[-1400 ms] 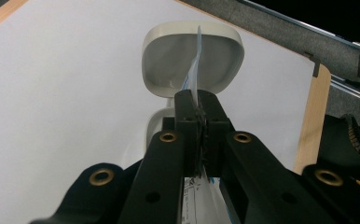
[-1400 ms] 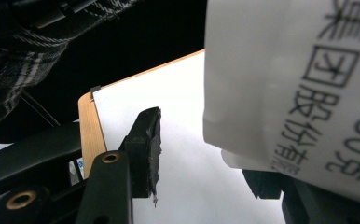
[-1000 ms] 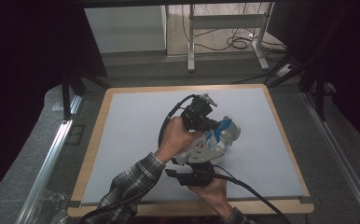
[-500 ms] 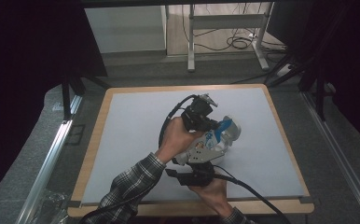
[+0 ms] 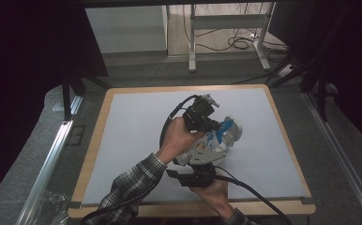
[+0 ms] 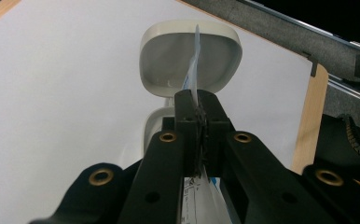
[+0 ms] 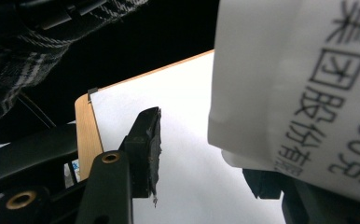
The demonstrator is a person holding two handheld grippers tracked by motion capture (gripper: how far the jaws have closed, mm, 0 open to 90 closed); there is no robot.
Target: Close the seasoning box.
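Observation:
In the left gripper view my left gripper [image 6: 197, 100] is shut on the thin upright edge of a white and blue printed packet [image 6: 192, 77]. Just beyond its jaws lies a beige, rounded-square cup [image 6: 190, 56] with its open side toward me. From the high view, the left gripper [image 5: 215, 127] sits mid-table, holding the packet [image 5: 216, 136] beside the cup [image 5: 234, 131]. The right gripper [image 5: 195, 176] is just below it, near the front edge. In the right gripper view the jaws of the right gripper [image 7: 204, 149] stand apart, and the packet [image 7: 299, 79] hangs over the right jaw.
A white mat [image 5: 137, 126] covers the wood-edged table [image 5: 91, 159]. A plaid-sleeved forearm [image 5: 127, 192] comes in from the lower left, and cables [image 5: 259, 197] trail off the front edge. Metal rails [image 5: 52, 154] run along both sides of the table.

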